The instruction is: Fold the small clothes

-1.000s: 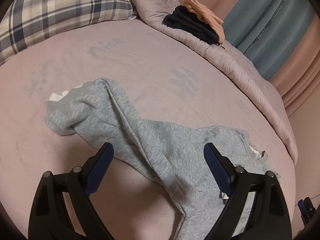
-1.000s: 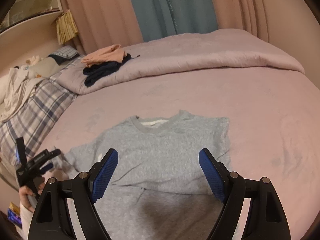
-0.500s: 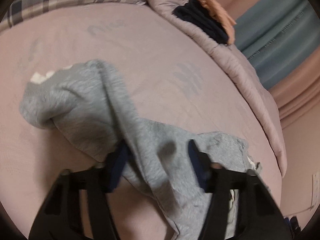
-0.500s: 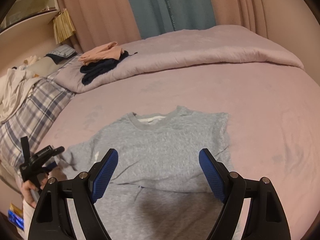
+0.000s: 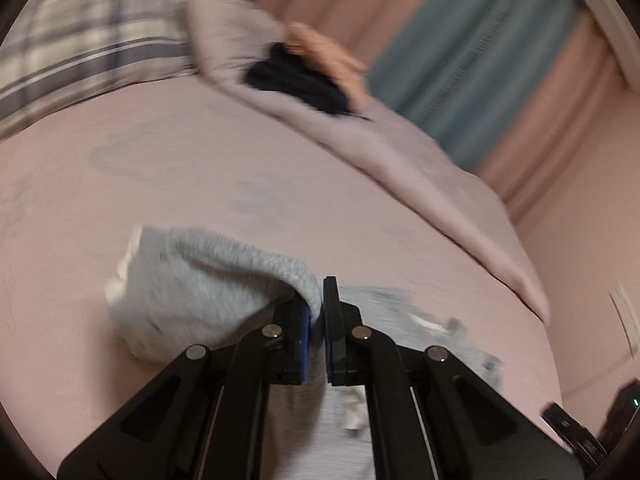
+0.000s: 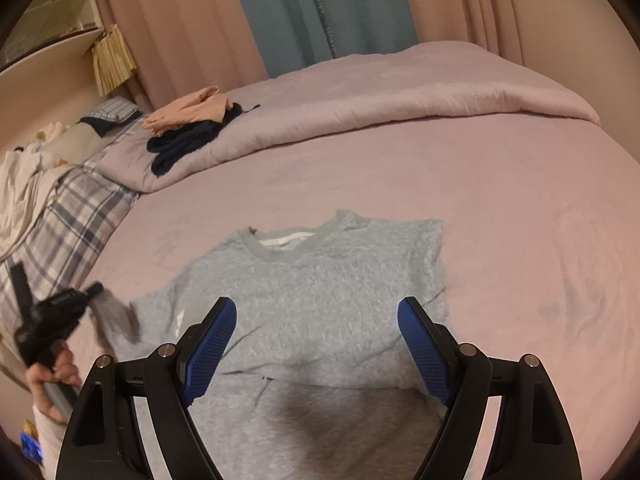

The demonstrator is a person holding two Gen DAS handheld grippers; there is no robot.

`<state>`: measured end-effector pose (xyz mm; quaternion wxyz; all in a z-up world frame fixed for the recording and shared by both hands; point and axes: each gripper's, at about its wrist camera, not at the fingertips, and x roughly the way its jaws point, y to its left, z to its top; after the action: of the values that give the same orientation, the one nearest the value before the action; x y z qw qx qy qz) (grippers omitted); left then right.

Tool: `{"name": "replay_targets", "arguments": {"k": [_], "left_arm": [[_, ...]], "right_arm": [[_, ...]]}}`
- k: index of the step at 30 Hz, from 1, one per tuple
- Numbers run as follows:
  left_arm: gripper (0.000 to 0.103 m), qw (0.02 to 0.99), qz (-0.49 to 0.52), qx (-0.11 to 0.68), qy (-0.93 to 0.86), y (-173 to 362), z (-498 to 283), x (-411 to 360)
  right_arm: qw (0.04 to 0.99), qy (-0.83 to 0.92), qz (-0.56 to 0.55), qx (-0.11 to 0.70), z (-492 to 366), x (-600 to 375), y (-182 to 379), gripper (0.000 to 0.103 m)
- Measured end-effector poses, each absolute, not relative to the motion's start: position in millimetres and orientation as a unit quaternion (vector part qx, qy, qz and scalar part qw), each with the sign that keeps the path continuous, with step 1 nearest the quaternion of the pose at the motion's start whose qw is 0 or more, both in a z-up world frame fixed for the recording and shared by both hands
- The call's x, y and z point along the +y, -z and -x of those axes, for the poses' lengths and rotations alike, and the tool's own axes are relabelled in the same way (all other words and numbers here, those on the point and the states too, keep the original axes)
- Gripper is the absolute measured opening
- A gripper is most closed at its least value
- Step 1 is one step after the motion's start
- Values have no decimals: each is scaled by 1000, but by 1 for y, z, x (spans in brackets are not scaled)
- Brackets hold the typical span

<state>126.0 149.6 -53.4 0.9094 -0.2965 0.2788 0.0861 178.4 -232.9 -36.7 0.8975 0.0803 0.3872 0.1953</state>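
Observation:
A grey sweatshirt [image 6: 320, 304] lies flat on the pink bed [image 6: 520, 208], neck away from me, its right side folded in. My left gripper [image 5: 318, 312] is shut on the grey left sleeve [image 5: 208, 284] and holds it lifted off the bed. It also shows in the right wrist view [image 6: 86, 294] at the far left, gripping the blurred sleeve [image 6: 116, 314]. My right gripper [image 6: 316, 340] is open and empty, hovering over the sweatshirt's lower body.
A rolled pink duvet [image 6: 400, 96] runs along the far side, with folded peach and navy clothes [image 6: 188, 128] on it. A plaid pillow [image 6: 68, 220] lies at the left. Curtains [image 6: 320, 12] hang behind the bed.
My left gripper has shut on the sleeve fold and lifted it, tilting up. The right gripper has barely moved and stays open.

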Motion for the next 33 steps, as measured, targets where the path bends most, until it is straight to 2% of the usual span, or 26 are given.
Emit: {"name": "replay_targets", "arguments": {"k": [4, 12, 19, 27, 29, 33], "left_arm": [[4, 917, 258, 303, -24, 55, -144, 104], [4, 911, 183, 368, 33, 98, -159, 40], [4, 886, 183, 425, 33, 137, -172, 33], [6, 886, 177, 427, 33, 134, -173, 32], [11, 885, 180, 429, 35, 131, -172, 34], [36, 882, 188, 432, 31, 122, -168, 38]], "right_arm": [[899, -189, -83, 387, -180, -238, 38, 83], [902, -174, -102, 382, -185, -247, 39, 83], [900, -175, -104, 386, -186, -248, 41, 83], [897, -173, -96, 396, -188, -243, 47, 83], [895, -174, -91, 400, -188, -239, 49, 83], [895, -175, -79, 403, -186, -233, 50, 83]]}}
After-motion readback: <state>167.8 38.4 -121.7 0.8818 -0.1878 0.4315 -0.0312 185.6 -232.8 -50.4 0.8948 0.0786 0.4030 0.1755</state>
